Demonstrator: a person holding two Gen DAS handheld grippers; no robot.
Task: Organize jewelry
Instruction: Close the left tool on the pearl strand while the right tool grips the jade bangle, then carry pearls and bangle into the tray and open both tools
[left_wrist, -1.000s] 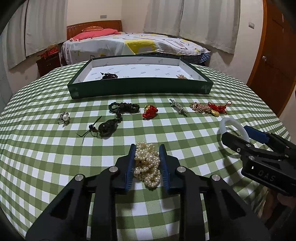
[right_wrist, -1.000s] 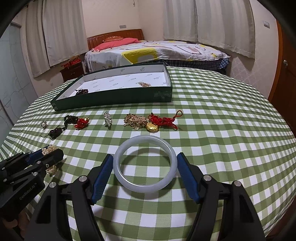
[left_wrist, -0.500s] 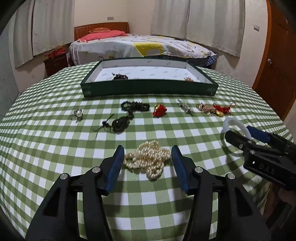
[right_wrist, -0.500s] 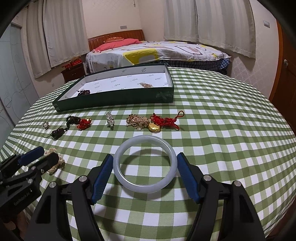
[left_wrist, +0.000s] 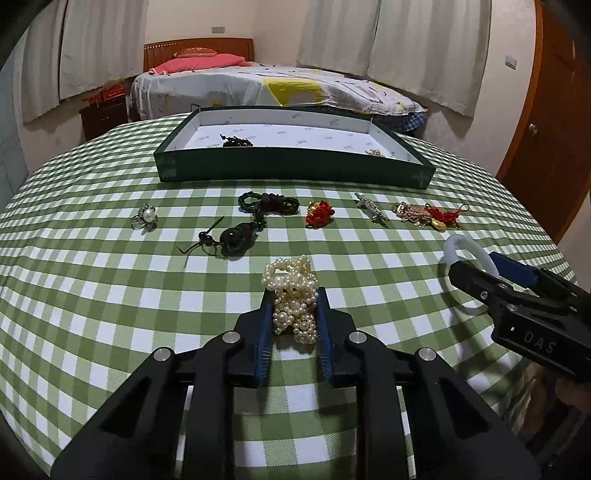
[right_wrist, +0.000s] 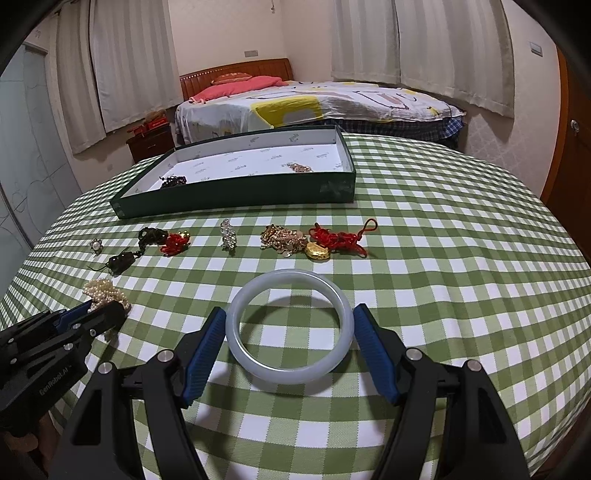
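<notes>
A heap of cream pearl necklace (left_wrist: 291, 284) lies on the green checked tablecloth. My left gripper (left_wrist: 294, 299) has its jaws closing on it, and the blue pads squeeze the near half of the heap. The same necklace (right_wrist: 101, 290) and left gripper (right_wrist: 96, 310) show at the lower left of the right wrist view. My right gripper (right_wrist: 289, 314) grips a milky white bangle (right_wrist: 288, 371), one pad against each side of it. The dark green tray (left_wrist: 295, 171) stands at the far side of the table.
A row of pieces lies before the tray: pearl ring (left_wrist: 146, 218), dark cord pendant (left_wrist: 236, 240), red bead piece (left_wrist: 319, 214), silver brooch (left_wrist: 371, 210), gold chain with red knot charm (left_wrist: 428, 216). The tray holds a dark bracelet (left_wrist: 236, 141) and a gold piece (left_wrist: 375, 152).
My left gripper let go of the pearls, which spread out, then closed on them again and bunched them up. The right gripper and bangle have not moved.
</notes>
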